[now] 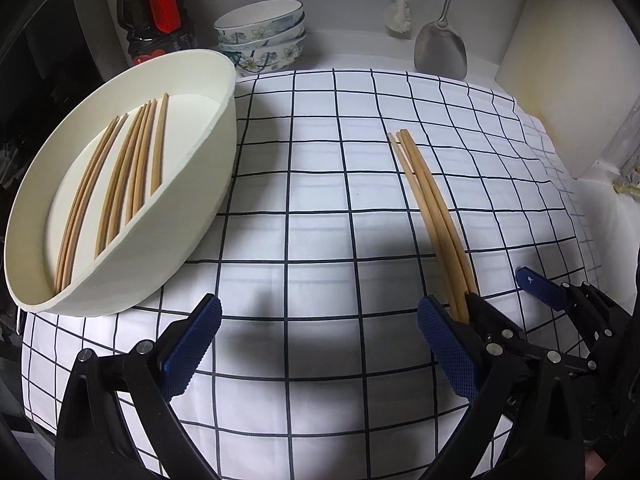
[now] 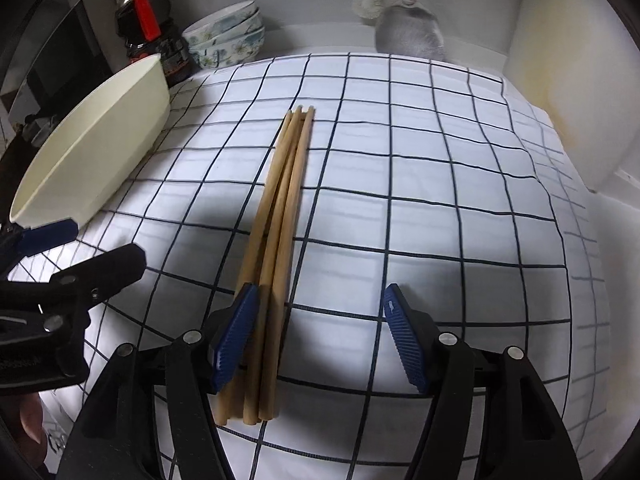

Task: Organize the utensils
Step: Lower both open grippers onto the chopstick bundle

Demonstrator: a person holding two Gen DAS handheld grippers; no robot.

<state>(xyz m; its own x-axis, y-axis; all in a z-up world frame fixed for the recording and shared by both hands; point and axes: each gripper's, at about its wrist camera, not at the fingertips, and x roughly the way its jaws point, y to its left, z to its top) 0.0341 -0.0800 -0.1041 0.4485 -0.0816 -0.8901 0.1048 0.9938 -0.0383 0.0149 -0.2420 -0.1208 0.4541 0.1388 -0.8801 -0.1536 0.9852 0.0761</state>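
On a checked cloth (image 2: 400, 200) beside a kitchen wall, a white tub (image 1: 200, 208) at left held a row of chopsticks (image 1: 132, 168), while the left gripper (image 1: 316, 340) hung over bare cloth with jaws spread wide, grasping nothing. Toward the right, three loose chopsticks (image 2: 280, 216) lay bunched on the cloth, their near ends between the jaws of the right gripper (image 2: 316, 336), which stood released, one pad just beside the sticks and the other well apart. Closing unevenly could likely roll the round sticks apart or pinch only one, leaving the others behind.
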